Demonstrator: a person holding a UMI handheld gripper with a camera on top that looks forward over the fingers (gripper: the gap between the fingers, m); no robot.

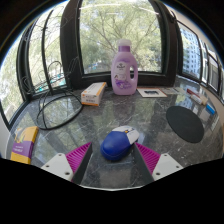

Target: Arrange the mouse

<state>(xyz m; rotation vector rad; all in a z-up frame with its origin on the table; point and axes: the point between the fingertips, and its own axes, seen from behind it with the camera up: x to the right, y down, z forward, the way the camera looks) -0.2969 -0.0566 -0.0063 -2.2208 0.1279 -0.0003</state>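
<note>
A blue computer mouse (pixel 116 147) sits on the marbled table (pixel 100 120) between the wide-open tongs (pixel 113 157), a gap showing at either pink pad, nothing gripped. Beyond it, toward the table's far edge by the window, stand a purple detergent bottle (pixel 124 68) and a small box (pixel 93 94); a round black mouse pad (pixel 184 122) lies off to the right. A clean pickup likely means closing squarely on the mouse's flanks, low and centred.

Blue mouse (pixel 116 147) sits right between the spread fingers of the gripper (pixel 113 159), blocking the straight 12 o'clock lane. Bare tabletop (pixel 95 122) runs beyond it until the purple bottle (pixel 124 69) and small box (pixel 93 94). Black cable loop (pixel 55 110) crowds 10 o'clock, dark round pad (pixel 184 122) at 2 o'clock.
</note>
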